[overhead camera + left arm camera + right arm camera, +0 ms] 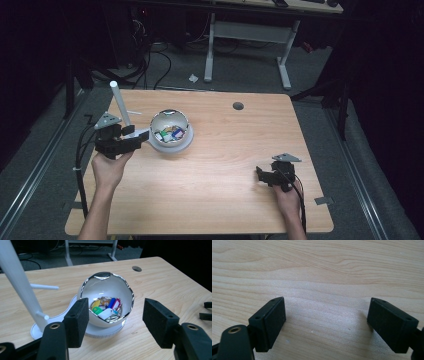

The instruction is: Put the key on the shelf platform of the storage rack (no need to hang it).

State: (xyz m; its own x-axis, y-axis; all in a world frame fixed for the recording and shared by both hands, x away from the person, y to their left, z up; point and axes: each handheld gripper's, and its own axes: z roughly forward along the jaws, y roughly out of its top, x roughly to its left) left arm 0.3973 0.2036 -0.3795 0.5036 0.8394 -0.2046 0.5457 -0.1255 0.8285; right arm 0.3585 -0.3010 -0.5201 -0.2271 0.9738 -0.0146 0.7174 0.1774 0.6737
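High view: a wooden worktop (pixel 215 190) with a small round hole (pixel 238 106) near its far edge, right of centre. A white, egg-shaped bowl (pixel 170 128) with a jagged, silver-edged rim stands on a white base in the far-left part of the worktop, tilted so that its opening faces the near side. Inside lie several key tags (pixel 168 133) in blue, green, yellow and white. Just left of the bowl a white stand (pixel 120 103) rises at a slant toward the far-left corner, with short pegs projecting from its pole.

The left gripper (pixel 142 136), held in the person's left hand (pixel 110 167), sits close to the bowl's left side, pointing toward it. The right gripper (pixel 260 173), held in the right hand (pixel 287 199), lies near the right edge of the worktop, well apart from the bowl.

Left gripper view: the fingers (pixel 77 321) stand wide apart with nothing between them; the bowl (pixel 107 290) appears in the gap beyond them, the key tags (pixel 106 308) heaped at its bottom, and the stand's pole (pixel 21 285) crosses the left of the frame. The hole (pixel 136 268) is visible farther off.

Right gripper view: the fingers (pixel 273 320) are likewise spread wide and empty, low over bare wood grain (pixel 324 277).
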